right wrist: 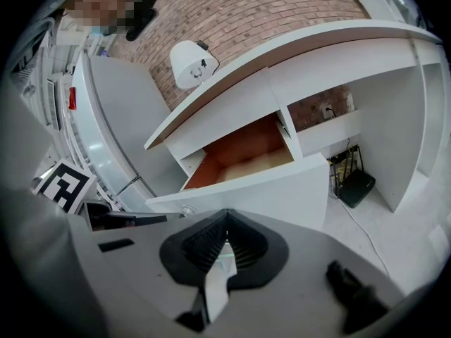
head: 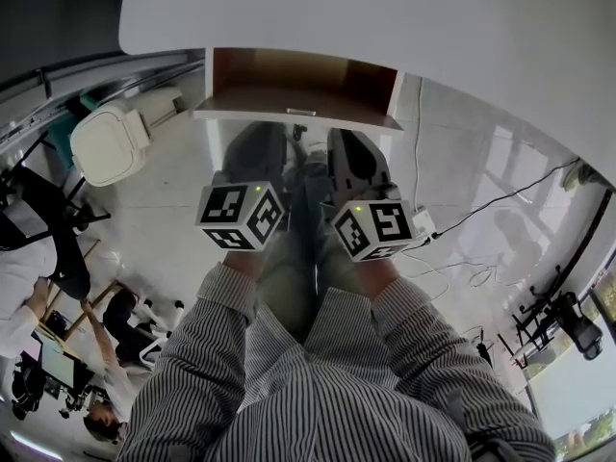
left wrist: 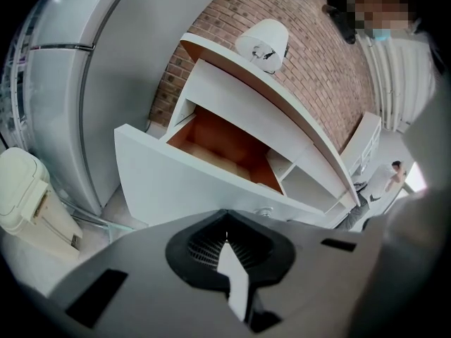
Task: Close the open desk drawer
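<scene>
The drawer (head: 298, 85) stands open. It is pulled out from under the white top of the table (head: 404, 17) toward the person, and its brown inside shows in all three views. Nothing can be made out inside it. Its white front panel (left wrist: 190, 189) is the nearest part, and a small knob (left wrist: 264, 211) sits on that panel.

The left hand-held gripper (left wrist: 225, 225) has its jaws closed together. The ribbed black pads (left wrist: 204, 243) meet at the tip and there is nothing between them. It points at the front panel, close to the knob. Whether the tip touches the panel, I cannot tell.

The right hand-held gripper (right wrist: 224, 225) is closed in the same way, with the pads (right wrist: 243, 245) pressed together and no object held. It is also directed at the front panel and is near it, a little to the right of the knob. Contact is not clear here either.

In the head view both hand-held grippers are side by side just before the drawer, the left marker cube (head: 241, 217) and the right marker cube (head: 373, 227) near each other, with striped sleeves (head: 207, 354) behind them.

A white lamp (right wrist: 192, 63) stands on the table before a brick wall (right wrist: 268, 5). Under the table, to the far right, a black box (right wrist: 354, 186) is on the floor with a cable (head: 481, 205) running over the floor. A cream-white appliance (head: 106, 142) stands on the floor at the left.
</scene>
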`<state>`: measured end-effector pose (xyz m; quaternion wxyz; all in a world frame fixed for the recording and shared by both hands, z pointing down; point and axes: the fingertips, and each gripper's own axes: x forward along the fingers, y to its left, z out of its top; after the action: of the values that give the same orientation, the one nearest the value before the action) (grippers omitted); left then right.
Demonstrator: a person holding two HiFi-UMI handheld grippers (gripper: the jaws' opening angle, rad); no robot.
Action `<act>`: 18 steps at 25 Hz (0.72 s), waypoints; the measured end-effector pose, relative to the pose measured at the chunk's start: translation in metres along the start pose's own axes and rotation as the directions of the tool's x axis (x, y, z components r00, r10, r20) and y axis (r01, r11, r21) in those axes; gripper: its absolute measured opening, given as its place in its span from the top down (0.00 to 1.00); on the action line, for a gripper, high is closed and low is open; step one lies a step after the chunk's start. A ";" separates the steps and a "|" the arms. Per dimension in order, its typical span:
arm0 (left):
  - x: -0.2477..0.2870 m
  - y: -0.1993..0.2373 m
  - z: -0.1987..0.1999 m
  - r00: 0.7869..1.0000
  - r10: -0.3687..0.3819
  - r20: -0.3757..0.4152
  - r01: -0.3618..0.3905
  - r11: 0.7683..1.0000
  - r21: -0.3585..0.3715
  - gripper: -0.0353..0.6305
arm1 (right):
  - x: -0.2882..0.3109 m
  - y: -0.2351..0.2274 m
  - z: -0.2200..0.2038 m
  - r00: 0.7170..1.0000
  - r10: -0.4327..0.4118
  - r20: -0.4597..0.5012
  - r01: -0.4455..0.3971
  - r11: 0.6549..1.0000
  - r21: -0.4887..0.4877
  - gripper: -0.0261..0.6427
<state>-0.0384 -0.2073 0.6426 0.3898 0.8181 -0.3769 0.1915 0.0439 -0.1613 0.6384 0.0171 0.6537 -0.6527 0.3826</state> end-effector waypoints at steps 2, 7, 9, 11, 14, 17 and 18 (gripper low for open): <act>0.000 0.000 0.002 1.000 -0.003 0.001 0.003 1.000 0.003 0.93 | 0.001 0.000 0.002 1.000 -0.003 0.005 0.003 1.000 0.001 0.94; 0.003 -0.001 0.011 1.000 -0.018 0.023 0.018 1.000 0.010 0.93 | 0.005 0.001 0.011 1.000 -0.003 0.028 0.003 1.000 0.008 0.94; 0.003 -0.005 0.017 0.999 -0.029 0.041 0.029 0.999 0.015 0.93 | 0.005 0.002 0.018 0.999 -0.004 0.046 0.003 1.000 0.012 0.94; 0.002 -0.006 0.019 0.999 -0.033 0.042 0.033 0.999 0.017 0.93 | 0.004 0.002 0.021 0.999 -0.007 0.051 0.006 1.000 0.015 0.94; 0.000 -0.006 0.020 0.999 -0.036 0.040 0.035 0.999 0.016 0.93 | 0.003 0.003 0.021 0.999 -0.008 0.052 0.008 1.000 0.017 0.94; 0.000 -0.006 0.021 0.999 -0.034 0.038 0.034 0.999 0.015 0.93 | 0.003 0.004 0.022 0.999 -0.012 0.052 0.011 1.000 0.018 0.94; 0.000 -0.006 0.020 0.999 -0.034 0.036 0.033 0.999 0.014 0.93 | 0.004 0.004 0.022 0.999 -0.014 0.050 0.013 1.000 0.019 0.94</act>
<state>-0.0328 -0.2209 0.6271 0.3805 0.8303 -0.3689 0.1725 0.0506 -0.1761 0.6233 -0.0028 0.6678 -0.6448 0.3719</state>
